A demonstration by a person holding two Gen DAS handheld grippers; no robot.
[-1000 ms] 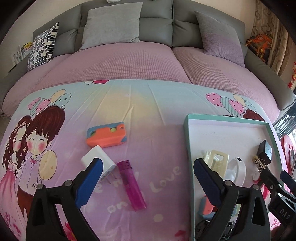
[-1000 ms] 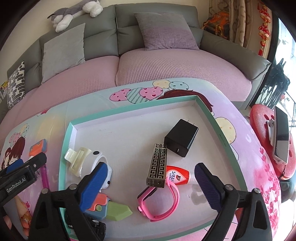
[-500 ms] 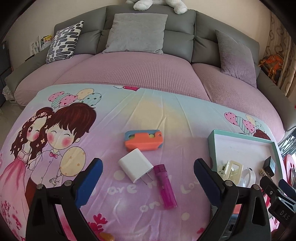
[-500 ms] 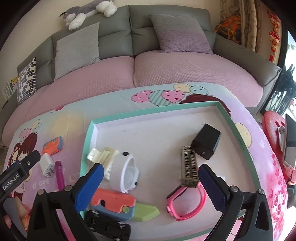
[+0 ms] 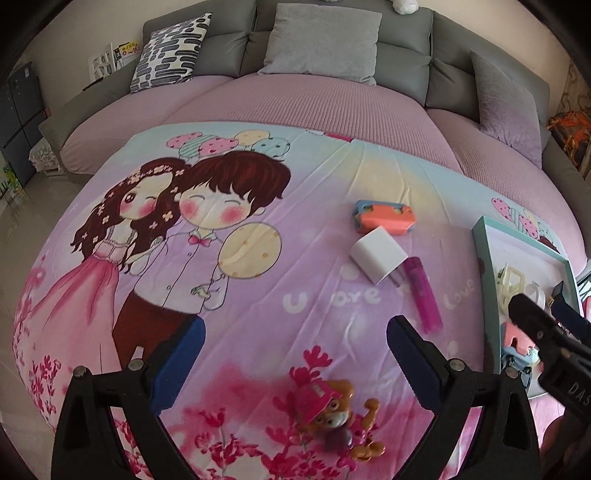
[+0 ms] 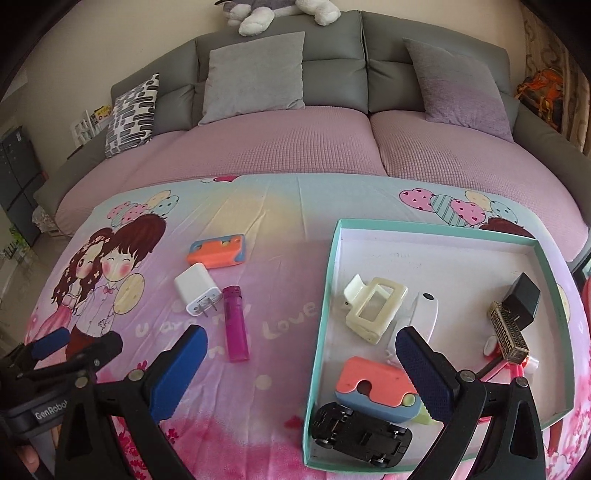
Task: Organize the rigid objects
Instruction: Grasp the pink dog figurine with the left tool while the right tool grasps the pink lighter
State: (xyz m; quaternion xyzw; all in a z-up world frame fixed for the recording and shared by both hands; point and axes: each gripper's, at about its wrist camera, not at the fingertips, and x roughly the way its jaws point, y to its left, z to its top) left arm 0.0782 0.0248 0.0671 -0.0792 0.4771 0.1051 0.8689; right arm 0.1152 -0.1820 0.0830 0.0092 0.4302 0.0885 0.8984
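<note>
On the printed cloth lie an orange-and-blue toy (image 5: 384, 218) (image 6: 217, 252), a white charger (image 5: 378, 254) (image 6: 197, 289) and a magenta lighter (image 5: 423, 293) (image 6: 235, 323). A small dog figurine (image 5: 334, 415) lies near the front edge. The teal-rimmed tray (image 6: 319, 317) (image 5: 485, 280) holds a cream hair clip (image 6: 375, 308), a white band, a black charger (image 6: 524, 299), a patterned lighter (image 6: 509, 330), an orange-blue toy (image 6: 373, 387) and a black toy car (image 6: 360, 434). My left gripper (image 5: 295, 354) hovers open over the cloth above the figurine. My right gripper (image 6: 301, 369) is open across the tray's left rim, empty.
A grey sofa with pink covers and several cushions (image 6: 255, 74) curves behind the cloth. A plush toy (image 6: 273, 11) lies on the sofa back. The floor drops away at the left (image 5: 22, 206). Bare cloth lies left of the loose objects.
Both grippers have swung left and pulled back: the tray slid to the right in each view, the figurine came into the left view, and the loose objects entered the right view.
</note>
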